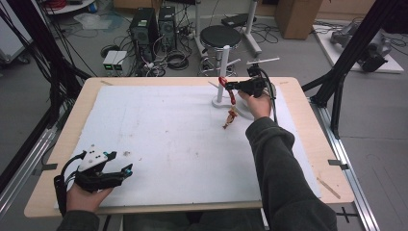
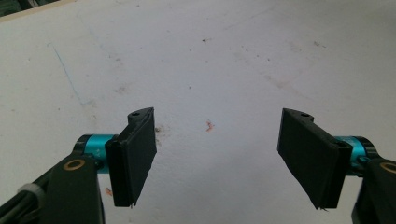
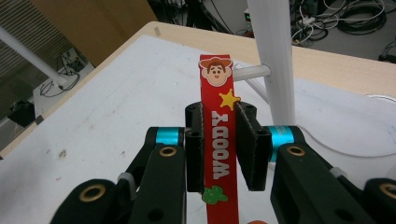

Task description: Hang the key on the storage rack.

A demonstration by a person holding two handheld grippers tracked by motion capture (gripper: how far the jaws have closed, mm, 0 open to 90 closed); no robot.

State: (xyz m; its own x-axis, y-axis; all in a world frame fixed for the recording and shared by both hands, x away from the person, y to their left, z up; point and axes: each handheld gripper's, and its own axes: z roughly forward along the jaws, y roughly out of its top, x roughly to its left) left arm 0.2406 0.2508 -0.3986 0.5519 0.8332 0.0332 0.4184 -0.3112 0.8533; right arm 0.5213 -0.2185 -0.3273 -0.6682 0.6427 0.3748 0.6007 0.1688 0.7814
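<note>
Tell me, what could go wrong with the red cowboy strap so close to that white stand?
The right tool pinches the red strap only across its thin middle, so it might slip or twist. The strap's end sits right by a peg of the white stand; a bump might tip it. The dangling figure could catch the base.

Red strap [image 3: 219, 140], printed with a cartoon cowboy face, a yellow star, white "WOODY" lettering and a green patch, held lengthwise off the table, its face end just beside a white stand's [image 3: 275, 56] side peg.
</note>
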